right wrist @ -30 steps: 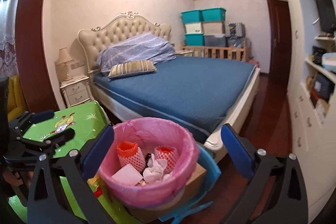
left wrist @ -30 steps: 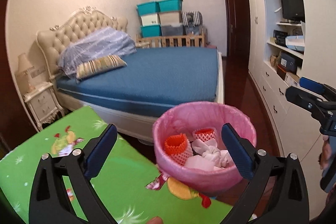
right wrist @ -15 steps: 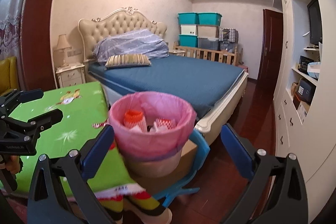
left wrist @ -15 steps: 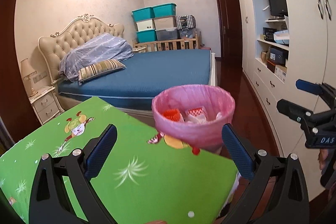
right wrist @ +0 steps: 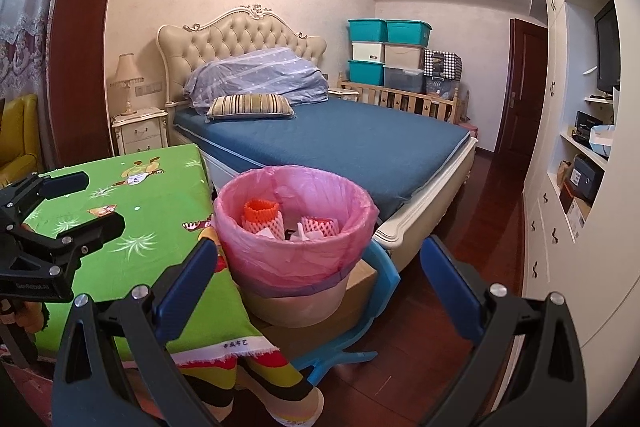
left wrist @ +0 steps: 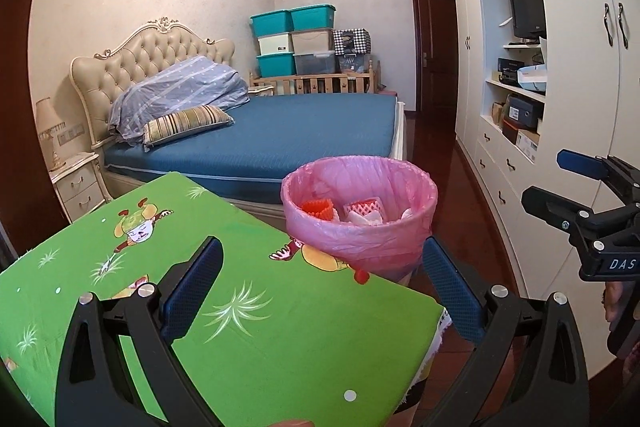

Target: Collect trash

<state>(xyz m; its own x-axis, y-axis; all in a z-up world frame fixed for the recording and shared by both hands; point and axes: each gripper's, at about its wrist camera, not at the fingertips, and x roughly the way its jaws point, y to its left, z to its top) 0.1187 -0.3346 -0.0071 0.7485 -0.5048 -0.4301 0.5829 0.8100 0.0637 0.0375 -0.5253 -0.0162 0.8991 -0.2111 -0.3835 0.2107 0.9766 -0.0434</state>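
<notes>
A trash bin with a pink liner (left wrist: 360, 211) (right wrist: 296, 223) stands just past the corner of the table with the green cartoon cloth (left wrist: 240, 299) (right wrist: 132, 211). Inside lie orange foam fruit nets (right wrist: 260, 215), a red-and-white net (right wrist: 320, 225) and crumpled white paper. My left gripper (left wrist: 320, 291) is open and empty above the cloth, short of the bin. My right gripper (right wrist: 320, 283) is open and empty, in front of the bin; it also shows at the right of the left wrist view (left wrist: 580, 195).
The bin rests on a cardboard box (right wrist: 360, 283) on a blue stool (right wrist: 384, 275). A blue bed (right wrist: 340, 143) lies behind it. White cabinets with shelves (right wrist: 576, 163) line the right wall. A nightstand (right wrist: 140, 131) stands at the left. Dark wood floor (right wrist: 492, 195) runs between bed and cabinets.
Both grippers have drawn back and up from the bin, so it looks smaller and farther. More of the green cloth shows below the left gripper. Both stay open.
</notes>
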